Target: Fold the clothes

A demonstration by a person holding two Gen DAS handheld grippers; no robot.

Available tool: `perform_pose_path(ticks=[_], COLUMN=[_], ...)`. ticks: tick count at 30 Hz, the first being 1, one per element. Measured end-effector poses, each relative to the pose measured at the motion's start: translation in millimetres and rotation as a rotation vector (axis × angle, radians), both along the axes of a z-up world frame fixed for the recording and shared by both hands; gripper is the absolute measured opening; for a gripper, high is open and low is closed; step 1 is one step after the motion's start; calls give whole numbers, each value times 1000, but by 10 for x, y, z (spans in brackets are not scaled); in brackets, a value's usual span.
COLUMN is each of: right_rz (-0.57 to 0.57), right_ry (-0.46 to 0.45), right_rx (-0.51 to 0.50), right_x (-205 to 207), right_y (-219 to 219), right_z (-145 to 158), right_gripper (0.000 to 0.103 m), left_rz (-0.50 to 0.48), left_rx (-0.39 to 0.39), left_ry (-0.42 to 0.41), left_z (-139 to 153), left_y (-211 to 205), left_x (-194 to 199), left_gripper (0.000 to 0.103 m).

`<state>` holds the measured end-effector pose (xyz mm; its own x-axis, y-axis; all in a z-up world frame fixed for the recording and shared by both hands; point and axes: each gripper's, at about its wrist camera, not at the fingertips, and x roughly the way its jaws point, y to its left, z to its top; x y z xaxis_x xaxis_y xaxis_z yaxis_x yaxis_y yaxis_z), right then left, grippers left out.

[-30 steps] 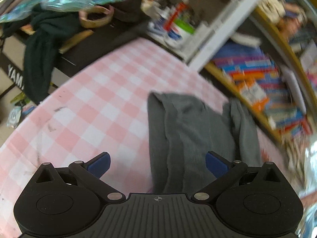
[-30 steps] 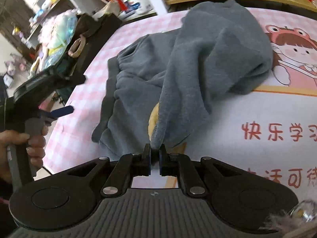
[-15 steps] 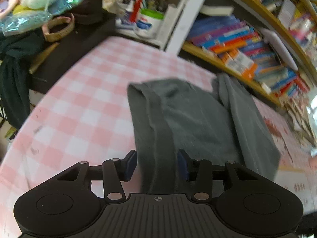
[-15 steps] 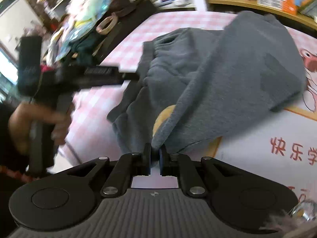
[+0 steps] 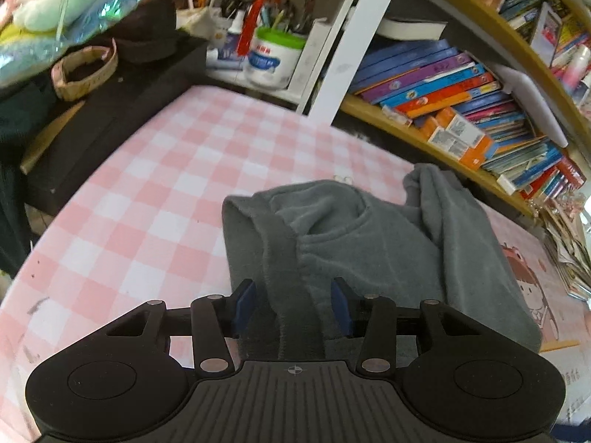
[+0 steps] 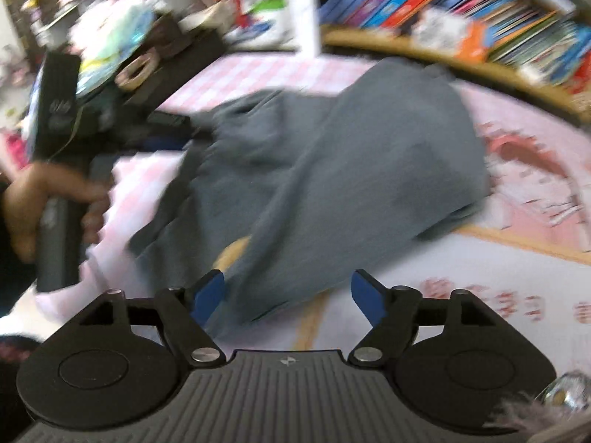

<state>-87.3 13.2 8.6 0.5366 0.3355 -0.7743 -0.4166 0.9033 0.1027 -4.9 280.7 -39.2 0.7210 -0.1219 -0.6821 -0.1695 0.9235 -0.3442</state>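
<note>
The pink checked tablecloth [image 5: 147, 192] fills the left and centre of my left wrist view, and on its right side it gives way to a printed mat with a cartoon girl [image 5: 532, 291]. Behind the table, across the upper right of the frame, I see a curved wooden bookshelf [image 5: 424, 140] packed with bright books.

The grey fleece trousers [image 5: 351, 236] lie bunched in the middle of the frame, the dark elastic waistband [image 5: 280, 258] running down toward me. In my right wrist view, which is blurred, the same trousers [image 6: 351, 170] spread from the centre up to the right, over the mat.

My left gripper [image 5: 291, 306] has its blue pads on either side of the waistband with a clear gap to the cloth on each side, so it is apart, not clamped. My right gripper [image 6: 288, 291] is spread wide, its pads either side of the near edge of the cloth and holding nothing.

At the left of the right wrist view, a hand [image 6: 44, 203] grips the other tool's handle.

In the upper centre of the left wrist view stands a white tub with a green lid [image 5: 273, 55].
</note>
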Motion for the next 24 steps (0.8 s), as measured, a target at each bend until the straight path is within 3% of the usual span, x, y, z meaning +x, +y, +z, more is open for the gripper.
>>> perform_pose_path(ticks=[6, 13, 18, 20, 21, 24], right_rz=[-41, -23, -22, -21, -21, -26], right_ry=[-12, -8, -4, -5, -5, -7], right_rx=[14, 18, 20, 19, 18, 17], right_x=[47, 64, 61, 51, 47, 26], right_y=[-89, -33, -33, -33, -33, -44], right_z=[-3, -6, -6, -4, -3, -4], right_gripper=[76, 76, 76, 76, 76, 76], left_rz=[-3, 4, -4, -9, -2, 11], left_rx=[-19, -126, -122, -124, -132, -185], left_ry=[-28, -36, -21, -25, -31, -152], left_z=[19, -25, -60, -49, -18, 230], left_y=[-1, 58, 41, 47, 66, 141], left_x=[-30, -86, -81, -75, -86, -261], left_gripper=[20, 18, 18, 4, 1, 1])
